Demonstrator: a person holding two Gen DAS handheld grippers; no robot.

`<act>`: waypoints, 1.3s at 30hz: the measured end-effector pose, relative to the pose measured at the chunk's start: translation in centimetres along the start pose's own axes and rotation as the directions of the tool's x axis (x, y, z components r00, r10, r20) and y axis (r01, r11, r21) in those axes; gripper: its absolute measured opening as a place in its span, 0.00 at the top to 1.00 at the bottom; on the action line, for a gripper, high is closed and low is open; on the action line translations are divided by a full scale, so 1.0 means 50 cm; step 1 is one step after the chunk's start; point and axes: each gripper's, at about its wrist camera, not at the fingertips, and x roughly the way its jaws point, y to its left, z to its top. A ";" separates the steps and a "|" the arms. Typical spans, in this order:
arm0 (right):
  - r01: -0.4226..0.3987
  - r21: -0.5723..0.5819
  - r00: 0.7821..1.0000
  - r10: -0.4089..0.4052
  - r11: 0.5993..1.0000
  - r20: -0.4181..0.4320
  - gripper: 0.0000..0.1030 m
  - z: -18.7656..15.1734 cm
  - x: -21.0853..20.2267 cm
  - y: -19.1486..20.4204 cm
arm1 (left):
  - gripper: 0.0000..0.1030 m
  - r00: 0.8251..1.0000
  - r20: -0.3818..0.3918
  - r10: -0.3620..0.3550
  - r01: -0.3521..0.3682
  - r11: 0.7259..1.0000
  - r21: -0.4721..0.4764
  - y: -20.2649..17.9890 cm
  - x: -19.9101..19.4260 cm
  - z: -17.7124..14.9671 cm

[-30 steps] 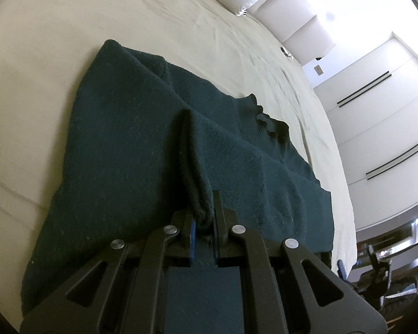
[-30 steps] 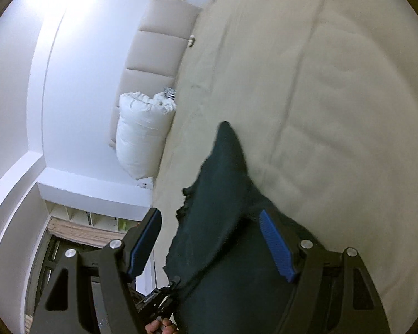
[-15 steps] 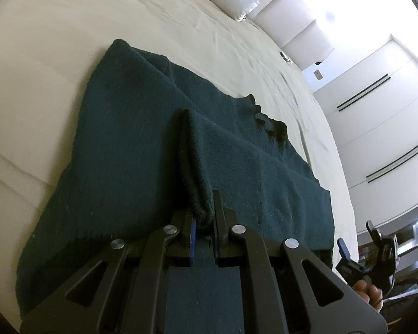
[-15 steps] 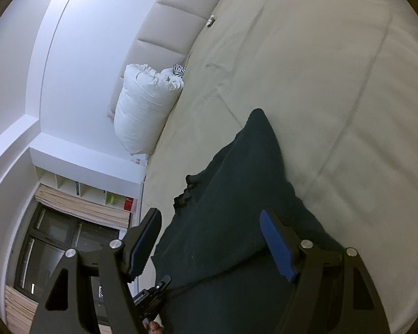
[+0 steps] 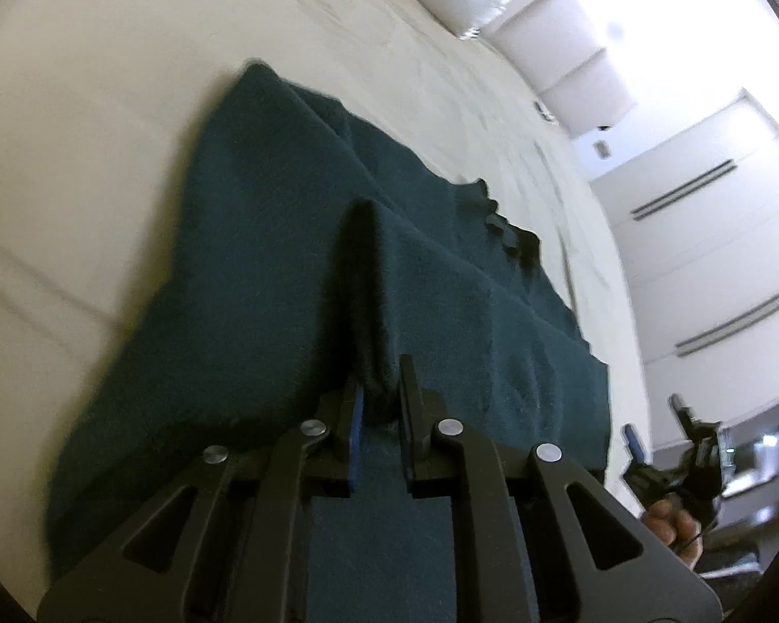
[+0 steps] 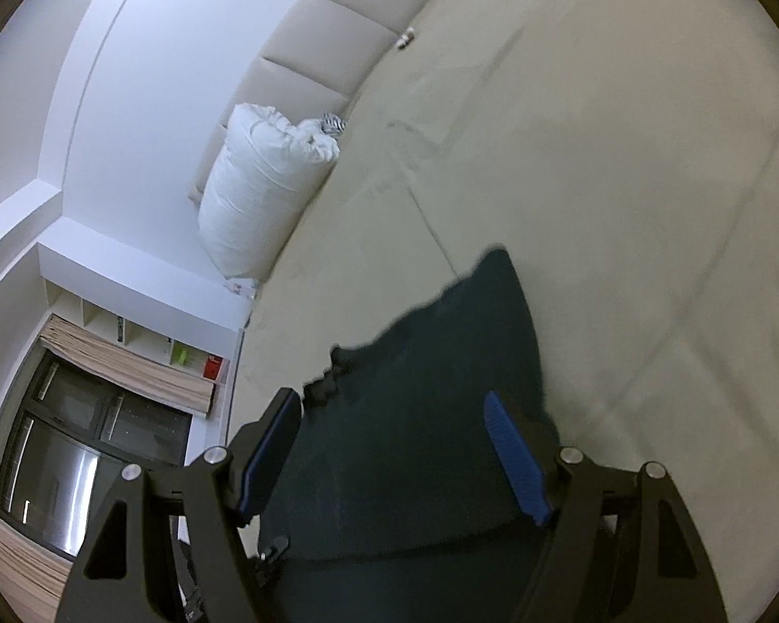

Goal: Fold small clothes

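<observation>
The left gripper [image 5: 378, 394] is clamped on a raised fold of a dark green sweater [image 5: 265, 280], which lies spread on a cream bed [image 5: 78, 104]. Its long axis runs away from the camera toward the white pillows [image 6: 254, 197] and headboard [image 6: 332, 36]. The right gripper [image 6: 389, 446] hangs with fingers apart above the sweater. No readable labels.

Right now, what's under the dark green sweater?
The cream bedsheet shows all around the dark green sweater, so it lies on the bed. The left gripper pinches a raised fold; anything beneath the fabric is hidden.
</observation>
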 end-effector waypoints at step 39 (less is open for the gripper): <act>-0.069 -0.081 0.953 0.041 0.994 -0.299 0.23 -0.046 -0.072 -0.078 | 0.89 0.999 0.036 -0.027 0.023 0.992 0.126 0.040 -0.083 -0.058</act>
